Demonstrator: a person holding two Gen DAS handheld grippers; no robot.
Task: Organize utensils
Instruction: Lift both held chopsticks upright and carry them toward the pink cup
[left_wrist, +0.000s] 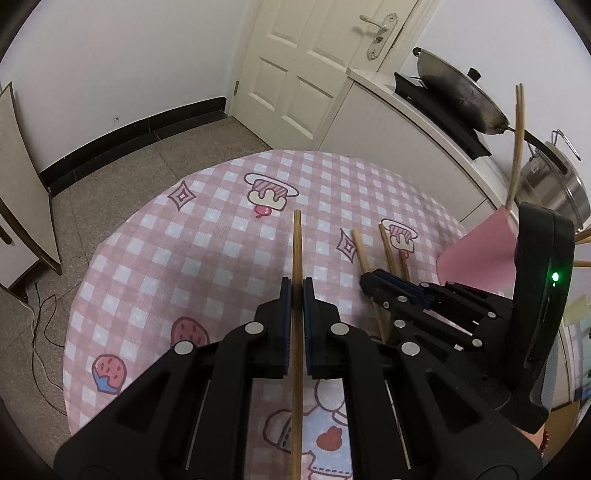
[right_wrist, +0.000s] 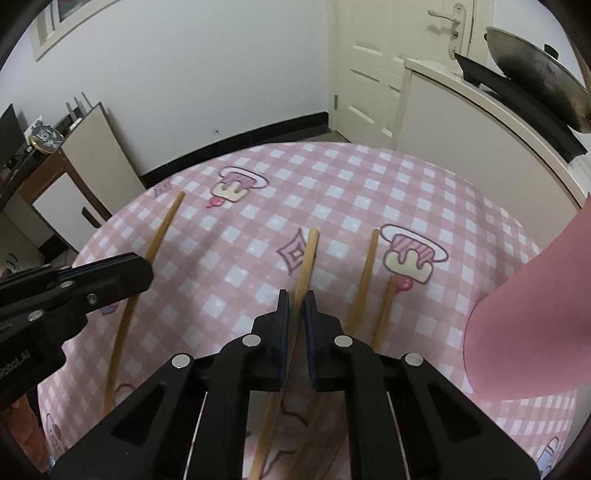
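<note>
My left gripper (left_wrist: 297, 286) is shut on a wooden chopstick (left_wrist: 297, 251) that runs between its pads, above the pink checked tablecloth (left_wrist: 207, 236). The same gripper (right_wrist: 140, 269) and its chopstick (right_wrist: 162, 229) show at the left of the right wrist view. My right gripper (right_wrist: 295, 299) is shut on another chopstick (right_wrist: 306, 258); it also shows in the left wrist view (left_wrist: 373, 278). Two more chopsticks (right_wrist: 367, 266) lie on the cloth just right of it. A pink holder (right_wrist: 532, 317) stands at the right, with chopsticks (left_wrist: 517, 144) standing in it.
A white counter (left_wrist: 413, 110) with a wok (left_wrist: 461, 92) and a steel pot (left_wrist: 554, 181) runs along the right. A white door (left_wrist: 306, 66) is behind the table. A cabinet (right_wrist: 66, 192) stands at the left, cables (left_wrist: 40, 332) on the floor.
</note>
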